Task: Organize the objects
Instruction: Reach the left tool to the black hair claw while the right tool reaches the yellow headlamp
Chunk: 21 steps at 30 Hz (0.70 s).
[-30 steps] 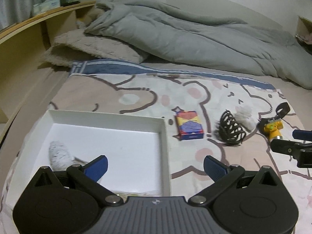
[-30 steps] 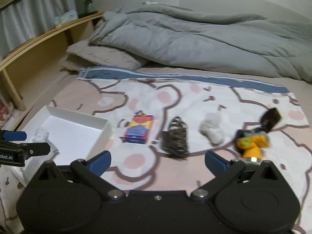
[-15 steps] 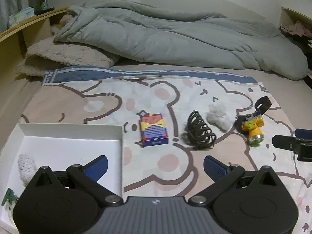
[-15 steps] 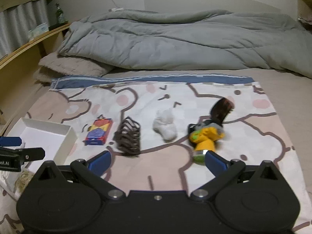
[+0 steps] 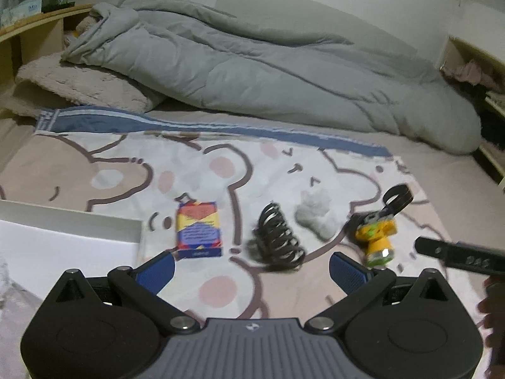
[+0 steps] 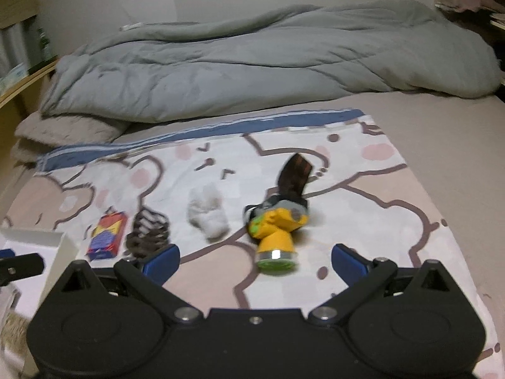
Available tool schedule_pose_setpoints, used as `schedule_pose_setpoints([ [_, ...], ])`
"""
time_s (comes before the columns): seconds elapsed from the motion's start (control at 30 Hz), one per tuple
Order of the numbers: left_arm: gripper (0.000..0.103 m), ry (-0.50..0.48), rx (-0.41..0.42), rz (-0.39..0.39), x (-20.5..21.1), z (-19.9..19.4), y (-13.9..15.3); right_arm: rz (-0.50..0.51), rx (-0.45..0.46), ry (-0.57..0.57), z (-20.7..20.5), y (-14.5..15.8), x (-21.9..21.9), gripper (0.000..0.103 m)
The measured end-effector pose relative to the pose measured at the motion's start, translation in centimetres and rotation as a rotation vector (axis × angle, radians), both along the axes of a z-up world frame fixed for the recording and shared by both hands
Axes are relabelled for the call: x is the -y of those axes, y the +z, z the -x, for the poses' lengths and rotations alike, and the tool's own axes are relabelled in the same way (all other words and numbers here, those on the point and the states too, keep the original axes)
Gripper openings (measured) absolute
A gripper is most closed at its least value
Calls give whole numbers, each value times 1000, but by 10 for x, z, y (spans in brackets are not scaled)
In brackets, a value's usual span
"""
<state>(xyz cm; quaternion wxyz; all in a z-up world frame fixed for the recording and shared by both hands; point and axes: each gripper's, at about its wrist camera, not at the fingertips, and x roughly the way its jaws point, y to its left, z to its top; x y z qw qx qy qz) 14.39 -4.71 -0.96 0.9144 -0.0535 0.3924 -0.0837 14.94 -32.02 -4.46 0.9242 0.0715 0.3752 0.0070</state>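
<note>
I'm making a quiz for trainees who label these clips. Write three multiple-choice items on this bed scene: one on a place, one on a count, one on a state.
1. What lies between the card box and the white sock?
A. hair clip
B. green bottle
C. pillow
2. How many loose things lie in a row on the bear blanket?
A. two
B. four
C. six
3. How does the right claw stand?
A. shut on the torch
B. open, holding nothing
C. shut on the sock

Answers: 1 A, the hair clip lies between them. 2 B, box, clip, sock, yellow torch. 3 B, its fingers stand wide apart, the torch free on the blanket.
</note>
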Motion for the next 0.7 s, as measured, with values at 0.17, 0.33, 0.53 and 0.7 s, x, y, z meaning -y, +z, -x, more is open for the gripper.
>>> schedule_pose_setpoints([
  [0.17, 93, -5, 4, 52, 13, -16, -6, 1, -8, -77, -15, -13, 9, 103],
  [0.33, 81, -16, -40, 95, 26, -36, -24, -69, -19, -99, -30, -25, 18, 103],
  [0.53, 75, 11, -103, 169, 36, -59, -49, -130, -37, -125, -44, -37, 29, 102],
  [0.7, 71, 49, -137, 203, 41, -72, -67, -171, -60, -168, -53, -48, 42, 81],
])
